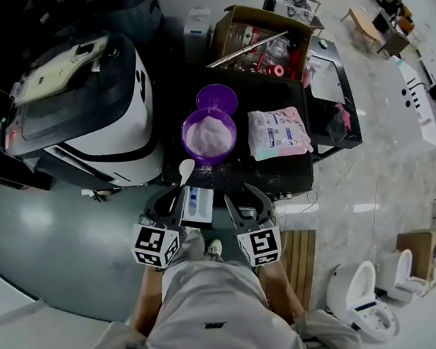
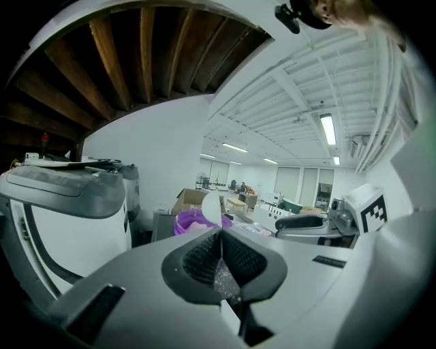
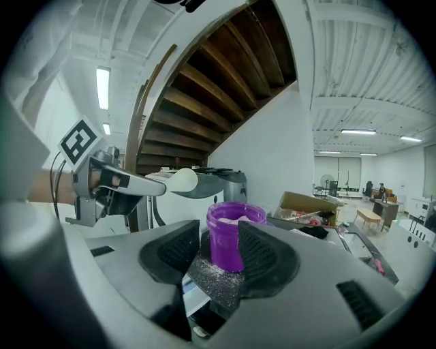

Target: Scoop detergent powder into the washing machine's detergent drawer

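Powder (image 1: 209, 136) fills a purple tub (image 1: 205, 147) that stands open on the black table (image 1: 283, 177), with its purple lid (image 1: 217, 98) touching it on the far side. A white bag (image 1: 278, 133) lies just right of the tub, and a cardboard box (image 1: 256, 34) of odds and ends sits beyond. The washer (image 1: 92, 118) stands left of the table.

The left gripper (image 1: 178, 197) has its jaws clenched on the handle of a white spoon (image 1: 186, 169). The spoon's bowl points toward the tub and hangs just short of the near rim (whether it carries any powder cannot be told). The right gripper (image 1: 238, 194) is beside it with its jaws released and spread. In its own view the tub shows in the gap, but the head view puts the tub well ahead of the jaw tips, so nothing is grasped. White grains speckle the dark base between the jaws of both grippers.

The drawer (image 1: 198, 204), white with a blue part, lies below and between the two grippers, near the person's feet. Both forearms reach forward from the body.
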`<state>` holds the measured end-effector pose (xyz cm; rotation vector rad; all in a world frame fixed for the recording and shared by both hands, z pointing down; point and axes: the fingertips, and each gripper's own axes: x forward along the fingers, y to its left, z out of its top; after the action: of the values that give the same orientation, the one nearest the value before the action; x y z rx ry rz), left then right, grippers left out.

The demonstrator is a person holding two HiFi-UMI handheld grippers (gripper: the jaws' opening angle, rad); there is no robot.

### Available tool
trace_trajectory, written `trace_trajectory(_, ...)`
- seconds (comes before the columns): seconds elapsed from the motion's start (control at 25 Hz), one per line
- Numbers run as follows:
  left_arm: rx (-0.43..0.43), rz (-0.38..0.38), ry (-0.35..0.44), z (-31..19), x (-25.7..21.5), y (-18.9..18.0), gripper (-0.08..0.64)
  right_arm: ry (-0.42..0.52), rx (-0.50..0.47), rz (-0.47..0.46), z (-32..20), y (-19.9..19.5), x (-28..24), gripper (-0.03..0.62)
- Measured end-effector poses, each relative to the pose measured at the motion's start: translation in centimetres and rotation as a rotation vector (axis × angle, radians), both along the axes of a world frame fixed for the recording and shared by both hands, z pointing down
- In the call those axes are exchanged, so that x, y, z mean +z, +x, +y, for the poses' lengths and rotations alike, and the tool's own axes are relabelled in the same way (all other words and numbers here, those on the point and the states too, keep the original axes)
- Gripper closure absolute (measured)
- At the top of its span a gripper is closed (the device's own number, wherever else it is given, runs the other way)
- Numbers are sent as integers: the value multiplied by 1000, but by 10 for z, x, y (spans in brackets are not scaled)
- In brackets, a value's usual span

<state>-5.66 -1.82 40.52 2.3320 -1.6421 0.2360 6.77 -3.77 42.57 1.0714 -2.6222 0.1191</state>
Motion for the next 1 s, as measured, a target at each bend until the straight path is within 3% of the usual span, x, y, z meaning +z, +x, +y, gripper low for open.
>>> trace_trajectory(0.52, 104, 4, -39, -75, 9, -28, 543, -10, 104, 29, -64, -26, -2, 414)
trace_trajectory(1.0, 224, 7, -93, -114, 24, -39, 543, -11, 198, 85, -100, -35, 5, 414)
